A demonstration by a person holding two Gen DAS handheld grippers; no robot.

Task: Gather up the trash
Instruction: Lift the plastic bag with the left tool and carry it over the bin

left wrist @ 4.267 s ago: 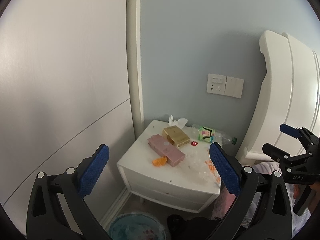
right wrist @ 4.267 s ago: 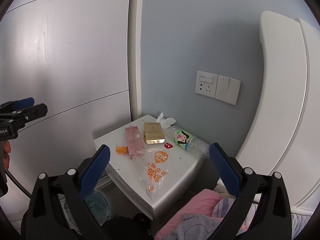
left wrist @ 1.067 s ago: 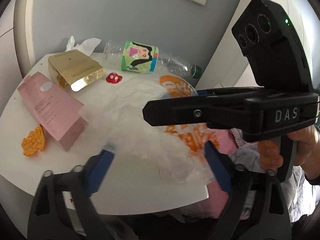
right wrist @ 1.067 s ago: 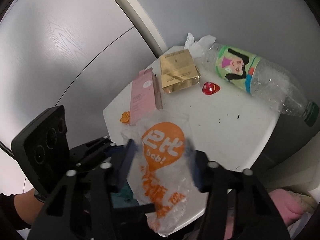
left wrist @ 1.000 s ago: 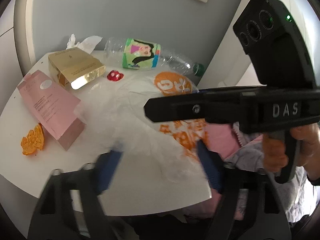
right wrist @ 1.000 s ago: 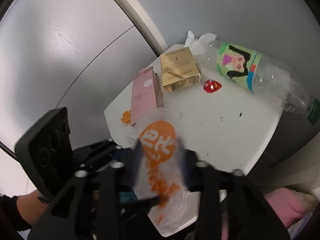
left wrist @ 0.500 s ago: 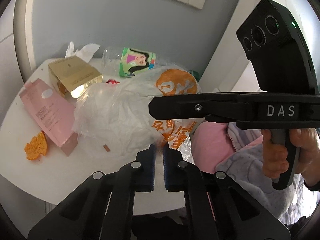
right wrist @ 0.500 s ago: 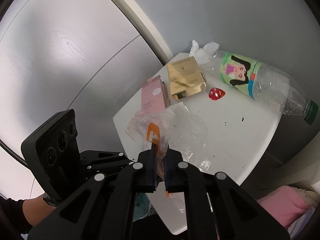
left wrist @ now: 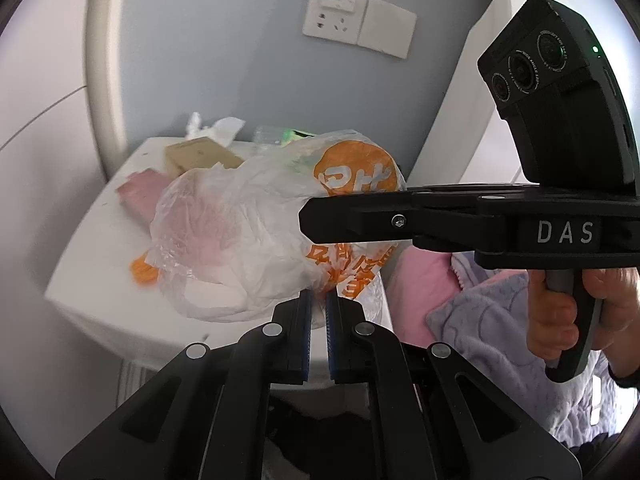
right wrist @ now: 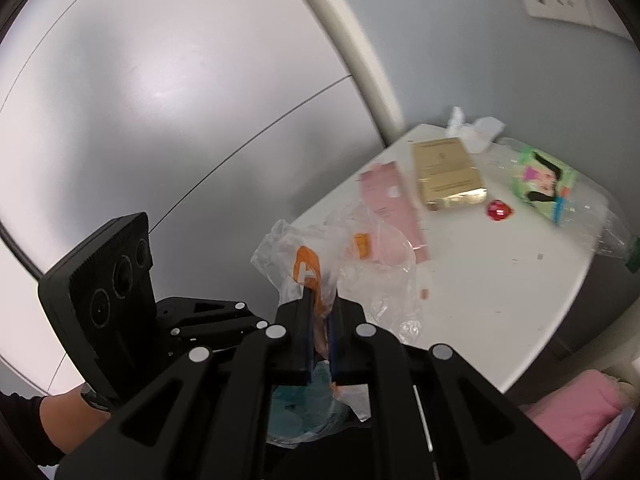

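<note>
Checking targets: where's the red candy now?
Right wrist view: the red candy lies on the nightstand, between the gold box and the bottle, at the right.

Your right gripper (left wrist: 308,216) crosses the frame's middle in the left wrist view, barring passage there. The plastic bag (left wrist: 240,232) billows across the centre, hiding most of the nightstand (right wrist: 500,312). In the right wrist view, lower right tabletop lies bare; gold box (right wrist: 446,174), pink box (right wrist: 386,196) and bottle (right wrist: 552,188) crowd the upper right.
</note>
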